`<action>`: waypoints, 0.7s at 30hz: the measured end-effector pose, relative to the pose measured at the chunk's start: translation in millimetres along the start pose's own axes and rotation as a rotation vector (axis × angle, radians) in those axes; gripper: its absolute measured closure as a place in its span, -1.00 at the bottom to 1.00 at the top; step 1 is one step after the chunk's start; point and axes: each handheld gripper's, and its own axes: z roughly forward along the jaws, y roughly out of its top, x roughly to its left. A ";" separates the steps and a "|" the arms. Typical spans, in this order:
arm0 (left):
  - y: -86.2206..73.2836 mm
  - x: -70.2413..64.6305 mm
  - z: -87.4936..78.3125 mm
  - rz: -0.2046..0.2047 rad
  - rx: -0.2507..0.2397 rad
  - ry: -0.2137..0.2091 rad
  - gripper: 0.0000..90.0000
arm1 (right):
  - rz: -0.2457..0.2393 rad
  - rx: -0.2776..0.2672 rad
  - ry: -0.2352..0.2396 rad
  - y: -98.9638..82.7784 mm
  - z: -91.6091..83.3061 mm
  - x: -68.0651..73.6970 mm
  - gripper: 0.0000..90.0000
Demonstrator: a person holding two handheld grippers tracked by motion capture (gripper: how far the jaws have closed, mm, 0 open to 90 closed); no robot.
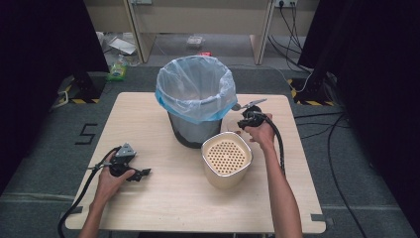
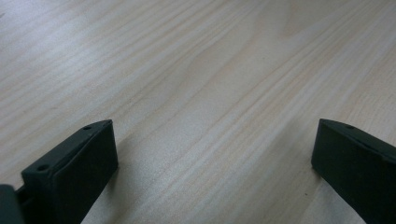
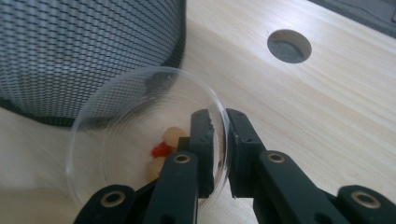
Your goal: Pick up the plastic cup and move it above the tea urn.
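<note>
My right gripper is shut on the rim of a clear round plastic dish, one jaw inside it and one outside. A few pale and red food bits lie in the dish. From above, the right gripper holds the dish just right of the mesh bin, which is lined with a blue bag. My left gripper rests on the table at the front left. Its jaws stand wide apart with bare wood between them.
A cream container with a perforated insert stands in front of the bin, close to my right forearm. The bin's mesh wall is right behind the dish. A round hole is cut in the tabletop nearby.
</note>
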 end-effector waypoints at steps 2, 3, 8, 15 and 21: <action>0.0 0.0 0.0 0.000 0.000 0.000 -1.00 | -0.012 -0.025 0.006 -0.1 -5.1 1.2 0.91; 0.0 0.0 0.0 0.000 0.000 0.000 -1.00 | -0.018 -0.039 0.003 -0.3 -8.5 1.6 0.92; 0.0 0.0 0.0 0.001 0.000 0.000 -1.00 | -0.052 -0.080 -0.032 -1.4 -27.2 0.9 0.93; 0.0 0.0 0.0 0.000 0.000 0.000 -1.00 | -0.091 -0.130 -0.082 -3.1 -51.7 0.4 0.93; 0.0 0.0 0.0 0.000 0.000 0.000 -1.00 | -0.118 -0.158 -0.114 -7.0 -71.5 2.9 0.93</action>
